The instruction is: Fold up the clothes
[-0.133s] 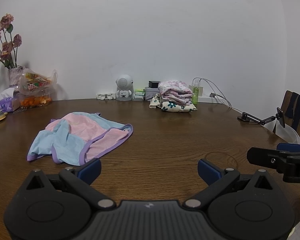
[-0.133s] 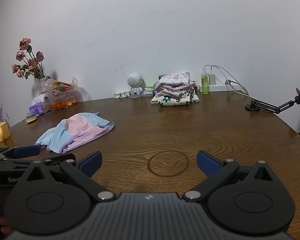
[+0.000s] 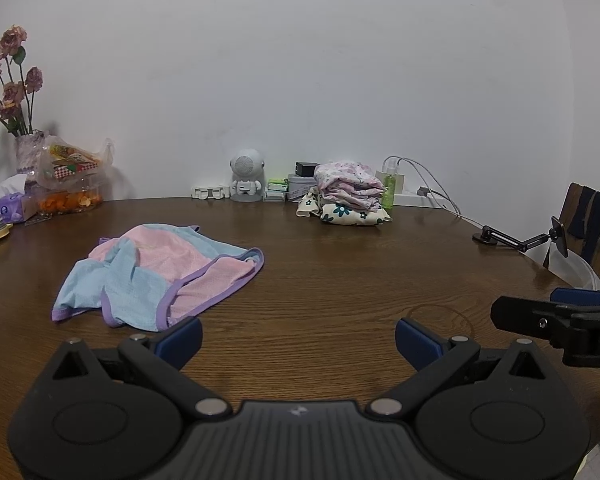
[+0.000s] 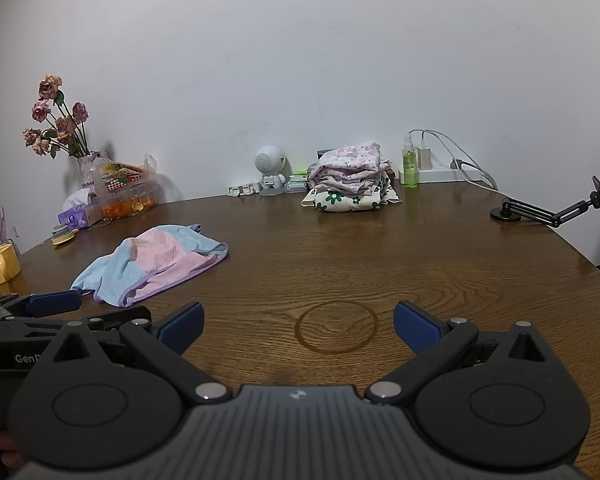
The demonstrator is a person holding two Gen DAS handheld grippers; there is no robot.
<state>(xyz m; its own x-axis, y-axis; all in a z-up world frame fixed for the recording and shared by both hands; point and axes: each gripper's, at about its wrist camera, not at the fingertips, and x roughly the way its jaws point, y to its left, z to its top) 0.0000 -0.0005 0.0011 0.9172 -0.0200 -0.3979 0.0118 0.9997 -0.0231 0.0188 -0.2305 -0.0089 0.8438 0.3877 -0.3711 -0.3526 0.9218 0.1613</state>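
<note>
A crumpled pink and light-blue garment with purple trim (image 3: 156, 276) (image 4: 152, 268) lies on the brown wooden table (image 3: 340, 280), left of centre. My left gripper (image 3: 298, 340) is open with nothing between its blue pads, just short of the garment's near edge. My right gripper (image 4: 298, 328) is open too, above bare wood with a ring mark, to the right of the garment. A stack of folded floral clothes (image 3: 348, 194) (image 4: 350, 182) sits at the back by the wall.
Along the back wall stand a vase of dried roses (image 3: 12, 92), a bag of snacks (image 3: 70, 178), a tissue box (image 3: 8, 208), a small white robot figure (image 3: 246, 176), a green bottle (image 4: 410, 164) and a power strip with cables. A black phone arm (image 4: 552, 210) sits right, a yellow mug (image 4: 2, 266) left.
</note>
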